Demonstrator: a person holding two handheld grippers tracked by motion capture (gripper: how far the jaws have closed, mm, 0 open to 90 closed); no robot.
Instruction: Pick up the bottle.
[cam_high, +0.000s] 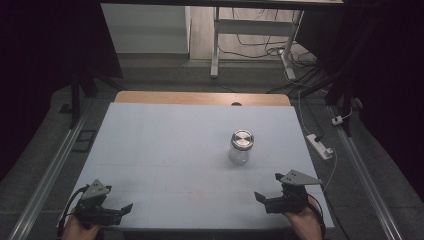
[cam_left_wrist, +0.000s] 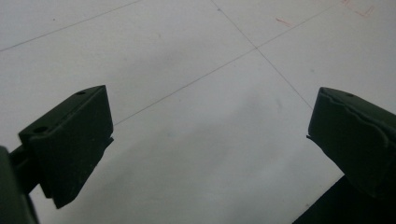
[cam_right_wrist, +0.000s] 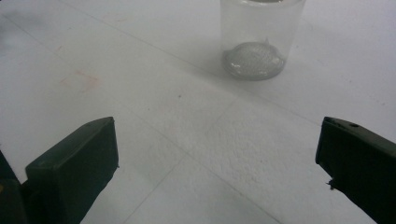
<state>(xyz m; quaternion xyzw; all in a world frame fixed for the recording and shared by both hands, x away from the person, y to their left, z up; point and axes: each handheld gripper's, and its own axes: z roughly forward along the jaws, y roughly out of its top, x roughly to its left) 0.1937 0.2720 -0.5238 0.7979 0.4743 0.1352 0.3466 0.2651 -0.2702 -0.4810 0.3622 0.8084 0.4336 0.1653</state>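
Clear glass jar (cam_high: 240, 147) with a round brushed-metal lid (cam_high: 242, 138) stands upright on the pale white table (cam_high: 165, 150), right of centre, alone, so either side is free to approach. It sits nearer my right gripper (cam_high: 270, 192) than my left gripper (cam_high: 120, 210), so I judge the right one goes in first. Right gripper rests low at the near edge, jaws wide apart, nothing in them, aimed toward the jar (cam_right_wrist: 259, 39) just ahead. Left gripper at the near left corner, jaws also spread, empty, pointing across bare table, well apart from the jar. Both hands low, forearms in from the near edge.
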